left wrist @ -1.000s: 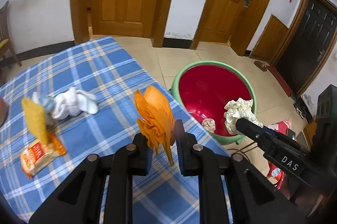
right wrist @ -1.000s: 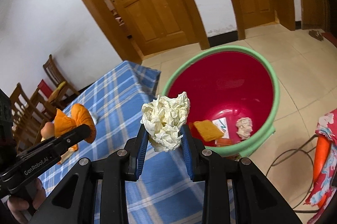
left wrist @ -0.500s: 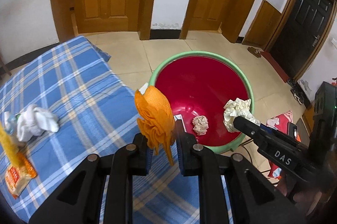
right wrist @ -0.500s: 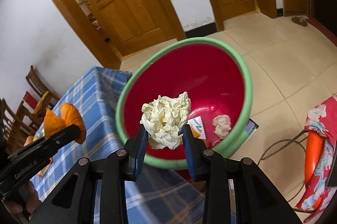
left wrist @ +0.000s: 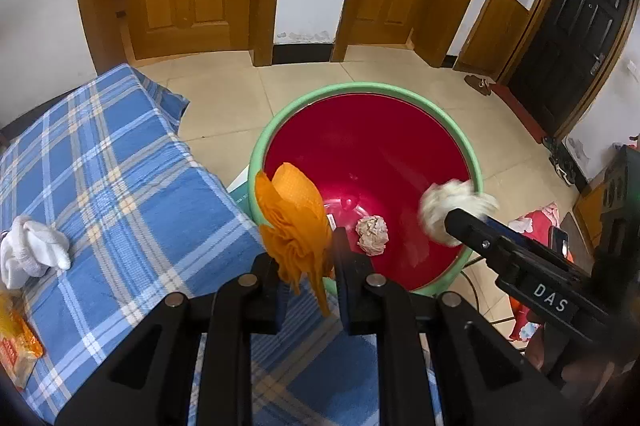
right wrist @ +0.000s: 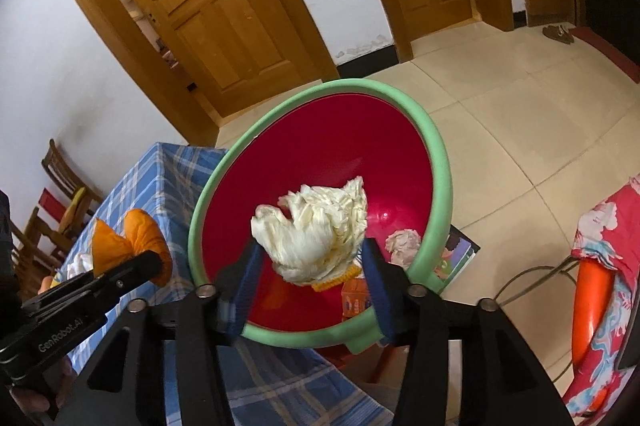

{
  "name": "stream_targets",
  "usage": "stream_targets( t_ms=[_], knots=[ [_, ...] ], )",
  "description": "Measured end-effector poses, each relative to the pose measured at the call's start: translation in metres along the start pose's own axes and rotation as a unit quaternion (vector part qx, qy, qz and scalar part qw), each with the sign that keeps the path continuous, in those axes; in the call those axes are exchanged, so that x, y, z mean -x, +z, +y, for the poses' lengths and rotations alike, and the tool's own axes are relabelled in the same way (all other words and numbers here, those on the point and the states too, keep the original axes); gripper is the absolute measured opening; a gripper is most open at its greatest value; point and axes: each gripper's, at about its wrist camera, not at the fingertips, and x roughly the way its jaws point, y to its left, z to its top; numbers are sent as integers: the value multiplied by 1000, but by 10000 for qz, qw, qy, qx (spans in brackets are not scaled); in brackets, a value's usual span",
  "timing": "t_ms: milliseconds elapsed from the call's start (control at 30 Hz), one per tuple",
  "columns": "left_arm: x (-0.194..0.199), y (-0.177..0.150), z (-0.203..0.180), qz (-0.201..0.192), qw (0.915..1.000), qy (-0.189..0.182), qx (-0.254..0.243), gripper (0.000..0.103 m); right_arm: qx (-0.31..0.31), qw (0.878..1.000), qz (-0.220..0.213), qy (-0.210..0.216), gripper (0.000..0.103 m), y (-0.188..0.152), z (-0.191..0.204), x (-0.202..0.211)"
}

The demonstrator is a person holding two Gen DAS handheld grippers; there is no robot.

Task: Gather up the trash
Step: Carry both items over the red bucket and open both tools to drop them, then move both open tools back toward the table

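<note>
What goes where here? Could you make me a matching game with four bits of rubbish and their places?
Things:
1. orange cloth
2. cream paper wad
3. small paper ball
4. white cloth

Places:
A. between the spread fingers of the right gripper, over the red basin
B. on the blue plaid tablecloth
C. clamped in the left gripper
D. lying on the basin's bottom

Pairs: 1-C, 2-A, 3-D, 4-B
</note>
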Motion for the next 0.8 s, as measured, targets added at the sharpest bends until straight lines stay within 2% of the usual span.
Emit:
stream_targets(
  t_ms=[133, 267, 333, 400, 467, 800],
  knots=[
    [-7, 2, -2, 46, 10000, -1, -36, 17, -77, 10000, -33, -22, 61, 1, -6, 1],
    [-12, 3, -9, 50, 9999, -18, -115, 18, -199, 9997, -103, -63, 61, 2, -12, 5],
    [-16, 5, -12, 41, 9998, 7, -194, 23, -236, 9996, -132, -81, 61, 3, -14, 7],
    [-19, 6, -12, 29, 9998, 57, -201, 47, -265, 9995, -147, -90, 61, 2, -16, 8],
    [-19, 6, -12, -3, 9999, 63, -152, 57, -290, 9994, -155, -88, 61, 1, -18, 9],
    [-11, 3, -3, -37, 9997, 220, 14, 60, -325, 9992, -204, -75, 62, -1, -19, 13]
  ],
)
